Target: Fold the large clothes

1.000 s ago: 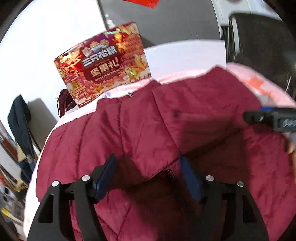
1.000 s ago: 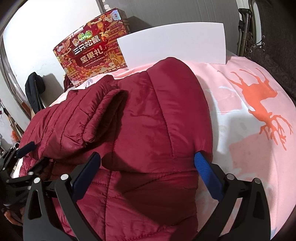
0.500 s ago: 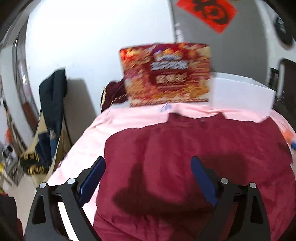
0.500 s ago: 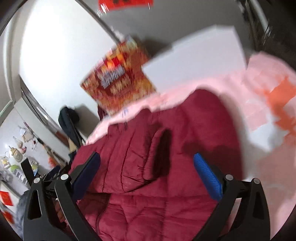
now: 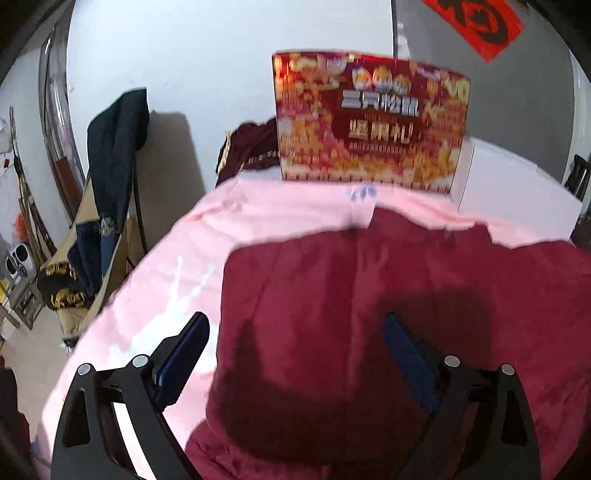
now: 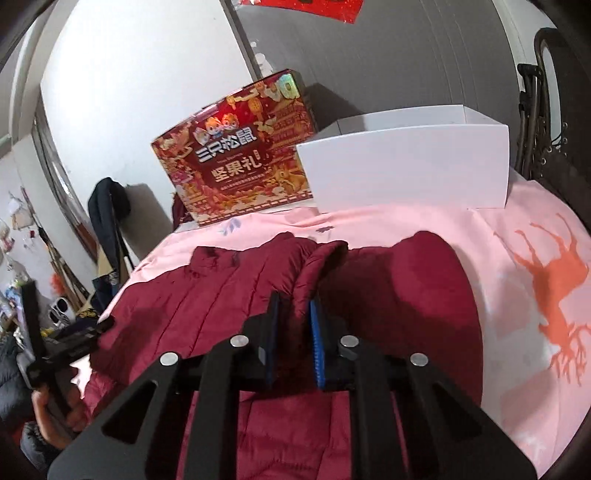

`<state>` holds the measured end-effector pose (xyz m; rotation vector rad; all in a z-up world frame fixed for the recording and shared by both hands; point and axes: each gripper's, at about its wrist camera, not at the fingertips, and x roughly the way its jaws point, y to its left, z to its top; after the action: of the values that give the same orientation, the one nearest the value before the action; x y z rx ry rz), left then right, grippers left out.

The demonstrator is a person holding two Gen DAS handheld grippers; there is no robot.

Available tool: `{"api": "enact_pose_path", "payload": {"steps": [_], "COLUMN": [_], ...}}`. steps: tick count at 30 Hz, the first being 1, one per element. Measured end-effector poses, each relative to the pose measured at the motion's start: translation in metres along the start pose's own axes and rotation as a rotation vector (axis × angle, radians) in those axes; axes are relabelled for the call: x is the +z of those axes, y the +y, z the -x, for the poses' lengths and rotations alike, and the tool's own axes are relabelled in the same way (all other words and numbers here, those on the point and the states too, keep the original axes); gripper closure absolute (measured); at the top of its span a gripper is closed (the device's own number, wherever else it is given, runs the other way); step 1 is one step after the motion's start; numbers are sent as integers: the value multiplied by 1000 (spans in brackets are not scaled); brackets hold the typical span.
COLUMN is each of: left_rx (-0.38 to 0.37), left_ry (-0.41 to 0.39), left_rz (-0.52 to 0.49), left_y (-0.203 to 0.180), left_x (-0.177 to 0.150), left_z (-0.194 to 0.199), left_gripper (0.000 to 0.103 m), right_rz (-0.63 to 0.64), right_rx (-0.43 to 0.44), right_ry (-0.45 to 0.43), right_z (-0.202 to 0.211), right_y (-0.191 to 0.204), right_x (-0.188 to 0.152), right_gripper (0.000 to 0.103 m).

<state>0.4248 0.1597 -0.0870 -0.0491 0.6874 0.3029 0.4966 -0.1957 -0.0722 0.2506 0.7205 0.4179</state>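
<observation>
On pink sheet (image 6: pixel 436 221): maroon quilted jacket (image 6: pixel 229 295), sleeve folded over; right gripper (image 6: pixel 293 332) pinching sleeve, left gripper (image 5: pixel 295 354) released.

White wall (image 5: pixel 221 66) behind; grey panel (image 6: pixel 388 55) beside it, red paper banner (image 5: pixel 480 26) on top; dark coat (image 5: pixel 114 155) hanging left; pink bedsheet (image 6: pixel 517 258) with orange tree print.

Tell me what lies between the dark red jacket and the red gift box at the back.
Only bare pink bedsheet separates the jacket from the gift box, clearest in the right wrist view.
</observation>
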Motion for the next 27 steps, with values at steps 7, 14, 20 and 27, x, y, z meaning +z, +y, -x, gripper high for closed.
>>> {"api": "enact_pose_path", "payload": {"steps": [7, 14, 20, 27], "left_rx": [86, -9, 65, -37], "left_ry": [146, 142, -43, -121], "left_rz": [-79, 74, 108, 9], "left_y": [-16, 20, 37, -16], "left_x": [-20, -15, 1, 32], "left_z": [-67, -55, -1, 29], "left_gripper": [3, 3, 3, 3], "right_rz": [-73, -94, -188, 231], "right_rx": [-20, -178, -355, -227], "right_ry": [138, -24, -300, -312], "right_z": [-46, -3, 77, 65], "right_y": [-33, -46, -56, 73], "right_x": [-33, -25, -6, 5], "right_gripper": [76, 43, 36, 29]}}
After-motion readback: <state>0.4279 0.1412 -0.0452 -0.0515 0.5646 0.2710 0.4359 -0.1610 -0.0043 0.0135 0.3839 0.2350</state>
